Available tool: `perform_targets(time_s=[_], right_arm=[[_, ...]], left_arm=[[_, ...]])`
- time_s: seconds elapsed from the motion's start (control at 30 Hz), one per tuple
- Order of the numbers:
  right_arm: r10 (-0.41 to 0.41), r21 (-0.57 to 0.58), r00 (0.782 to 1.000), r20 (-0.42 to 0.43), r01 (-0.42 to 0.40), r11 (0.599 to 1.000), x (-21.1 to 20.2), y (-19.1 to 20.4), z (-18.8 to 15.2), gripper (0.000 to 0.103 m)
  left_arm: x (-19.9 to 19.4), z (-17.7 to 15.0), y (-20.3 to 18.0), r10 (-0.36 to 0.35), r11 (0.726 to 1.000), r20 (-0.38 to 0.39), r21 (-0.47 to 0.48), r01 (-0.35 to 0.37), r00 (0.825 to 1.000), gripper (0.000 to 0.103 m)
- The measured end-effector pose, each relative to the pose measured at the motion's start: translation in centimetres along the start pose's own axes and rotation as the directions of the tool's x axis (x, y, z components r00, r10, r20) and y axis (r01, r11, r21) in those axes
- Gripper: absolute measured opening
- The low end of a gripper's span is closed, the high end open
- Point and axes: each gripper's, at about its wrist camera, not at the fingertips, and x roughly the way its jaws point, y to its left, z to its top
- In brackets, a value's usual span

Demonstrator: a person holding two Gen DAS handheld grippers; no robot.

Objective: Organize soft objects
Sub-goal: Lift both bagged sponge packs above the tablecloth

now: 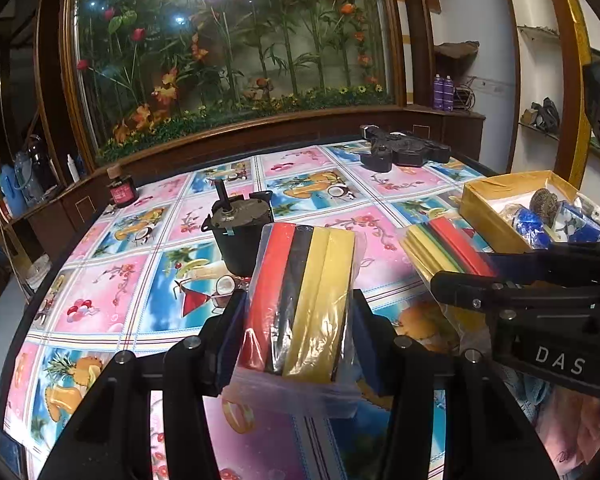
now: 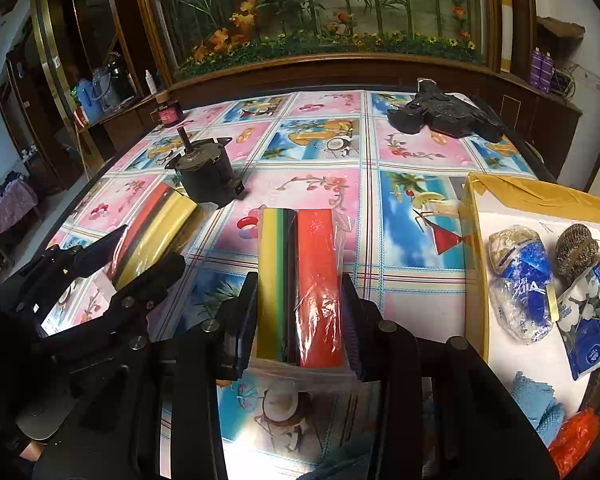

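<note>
My left gripper (image 1: 298,340) is shut on a clear bag of red, black and yellow foam sheets (image 1: 304,300), held above the table; it also shows at the left of the right wrist view (image 2: 156,236). My right gripper (image 2: 300,320) is shut on a second bag of yellow, green, black and red foam sheets (image 2: 300,284), seen in the left wrist view too (image 1: 448,248). A yellow cardboard box (image 2: 472,240) at the right holds a blue-wrapped sponge (image 2: 520,276), a metal scourer (image 2: 580,252) and a blue tissue pack (image 2: 592,324).
A black motor with a shaft (image 2: 204,176) stands mid-table. A black tool (image 2: 444,114) lies at the far right. A small red jar (image 2: 168,114) sits at the far left. Blue cloth (image 2: 540,404) and orange plastic (image 2: 572,436) lie in the box's near end.
</note>
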Motion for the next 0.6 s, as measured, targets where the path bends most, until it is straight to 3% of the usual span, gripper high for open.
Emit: perform_targets(time_s=[0.6], right_arm=[[-0.004, 0.010, 1.000, 0.003, 0.004, 1.000, -0.02, -0.50, 0.05, 0.037]], left_arm=[[-0.10, -0.07, -0.29, 0.026, 0.999, 0.014, 0.022, -0.027, 1.000, 0.050]])
